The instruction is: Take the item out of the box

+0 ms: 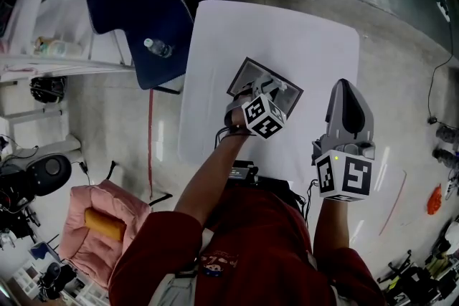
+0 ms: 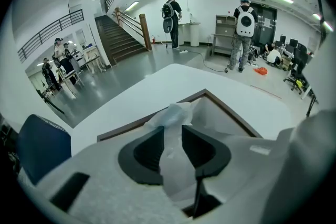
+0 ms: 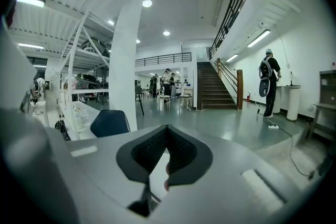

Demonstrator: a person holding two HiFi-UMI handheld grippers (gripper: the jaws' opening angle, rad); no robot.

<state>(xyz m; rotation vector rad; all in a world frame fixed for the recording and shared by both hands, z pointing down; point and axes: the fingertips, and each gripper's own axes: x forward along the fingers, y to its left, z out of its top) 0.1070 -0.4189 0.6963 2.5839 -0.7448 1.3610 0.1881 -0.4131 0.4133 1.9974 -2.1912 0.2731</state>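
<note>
A shallow brown-rimmed box point(image 1: 241, 75) lies on the white table point(image 1: 287, 32), with crumpled white wrapping point(image 2: 176, 113) sticking up out of it. My left gripper point(image 1: 275, 88) points steeply down into the box. In the left gripper view its jaws point(image 2: 172, 134) stand apart, the wrapping rises between the dark pads, and the box rim point(image 2: 233, 114) shows behind. What the wrapping covers is hidden. My right gripper point(image 1: 346, 88) hangs over the table's right part, away from the box. Its jaws point(image 3: 167, 131) meet at the tips with nothing between them.
A dark blue chair point(image 1: 136, 18) with a water bottle point(image 1: 158, 48) on it stands left of the table. A pink cushioned seat point(image 1: 100, 218) is on the floor at the lower left. People with backpacks point(image 2: 244, 29) stand far off by a staircase point(image 2: 123, 39).
</note>
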